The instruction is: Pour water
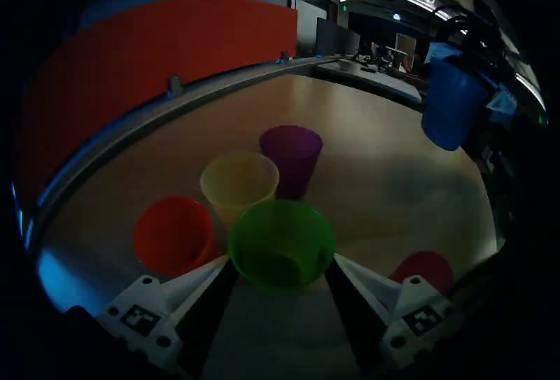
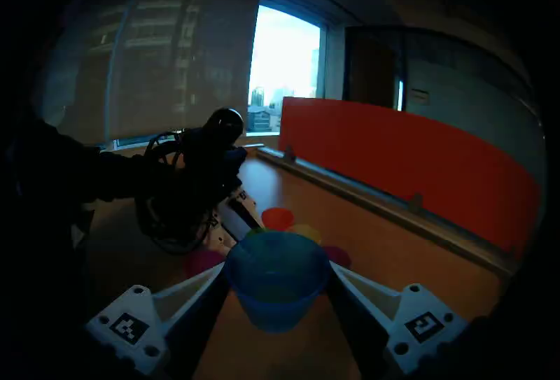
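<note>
My left gripper [image 1: 280, 261] is shut on a green cup [image 1: 280, 240], held upright just above the wooden table [image 1: 392, 170]. Behind it stand a yellow cup [image 1: 239, 183], a purple cup [image 1: 291, 156] and a red cup [image 1: 173, 234]. High at the right hangs a blue cup [image 1: 451, 103]. In the right gripper view, my right gripper [image 2: 276, 268] is shut on that blue cup [image 2: 276, 289], above the red cup [image 2: 278, 217], yellow cup [image 2: 306, 231] and purple cup [image 2: 339, 256]. I cannot tell whether either held cup has water in it.
Another reddish cup [image 1: 423, 269] stands by my left gripper's right finger and appears as a pink cup [image 2: 201, 261] in the right gripper view. A red partition [image 1: 154, 51] runs along the table's far edge. A dark-sleeved hand [image 2: 189, 177] holds the other gripper.
</note>
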A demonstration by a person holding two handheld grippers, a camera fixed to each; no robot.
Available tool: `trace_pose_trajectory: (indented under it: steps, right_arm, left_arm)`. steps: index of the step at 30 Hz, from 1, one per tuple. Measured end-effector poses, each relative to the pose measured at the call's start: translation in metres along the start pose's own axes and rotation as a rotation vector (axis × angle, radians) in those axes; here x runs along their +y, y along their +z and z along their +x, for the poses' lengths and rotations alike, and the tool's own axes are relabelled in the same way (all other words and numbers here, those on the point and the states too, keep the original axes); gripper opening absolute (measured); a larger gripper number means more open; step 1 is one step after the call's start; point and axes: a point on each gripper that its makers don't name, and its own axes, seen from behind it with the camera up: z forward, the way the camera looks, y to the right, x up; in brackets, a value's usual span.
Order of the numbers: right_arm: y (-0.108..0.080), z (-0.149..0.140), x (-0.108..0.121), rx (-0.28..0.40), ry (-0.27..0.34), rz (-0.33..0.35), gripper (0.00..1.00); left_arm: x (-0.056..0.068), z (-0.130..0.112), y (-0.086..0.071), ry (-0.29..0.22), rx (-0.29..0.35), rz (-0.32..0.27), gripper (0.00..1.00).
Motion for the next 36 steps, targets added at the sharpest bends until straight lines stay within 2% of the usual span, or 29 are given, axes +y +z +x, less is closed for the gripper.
trace_pose_trajectory:
  steps: [6,15,27,36]
  right_arm:
    - [0.0,0.001,0.0,0.003,-0.001,-0.001,0.91]
    - [0.002,0.022,-0.003,0.042,0.006,0.001,0.91]
    - [0.003,0.052,-0.007,0.095,0.017,0.012,0.91]
    - [0.003,0.071,-0.011,0.126,0.013,0.012,0.91]
  left_arm:
    - [0.005,0.013,-0.01,-0.001,0.042,-0.009,0.83]
    - [0.007,0.035,-0.039,-0.002,0.132,0.018,0.83]
    - [0.014,0.065,-0.091,-0.007,0.268,0.059,0.83]
    - [0.025,0.081,-0.136,0.018,0.366,0.085,0.83]
